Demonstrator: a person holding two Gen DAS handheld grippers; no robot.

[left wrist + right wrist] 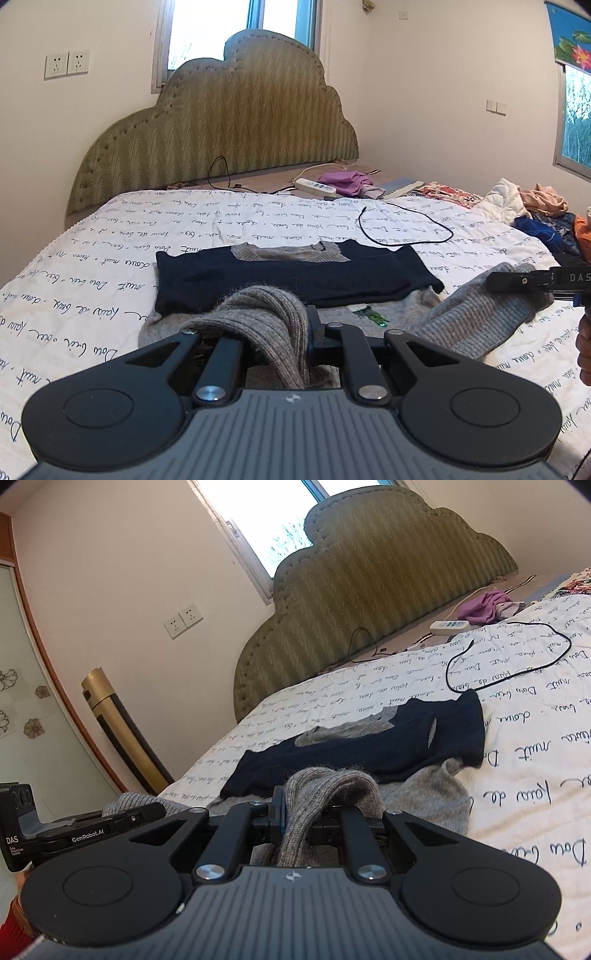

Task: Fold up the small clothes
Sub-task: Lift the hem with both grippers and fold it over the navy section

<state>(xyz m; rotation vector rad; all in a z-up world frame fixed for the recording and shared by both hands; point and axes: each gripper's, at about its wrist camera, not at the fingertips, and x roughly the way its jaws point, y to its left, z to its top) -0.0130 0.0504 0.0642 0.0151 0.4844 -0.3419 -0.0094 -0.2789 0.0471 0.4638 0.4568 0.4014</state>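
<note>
The left gripper (pixel 295 325) pinched the sweater's (pixel 295 273) grey hem. The right gripper (pixel 314 812) pinched it too, above the bed (pixel 92 295).

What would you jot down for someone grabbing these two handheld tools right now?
Left gripper: jaws shut on the sweater's grey hem.
Right gripper: jaws shut on the same hem, lifted off the bed.
Sweater: spread flat, navy chest, grey collar toward the headboard.
Done: sleeves look tucked in.
Left: carry the hem up to the collar, release.
</note>
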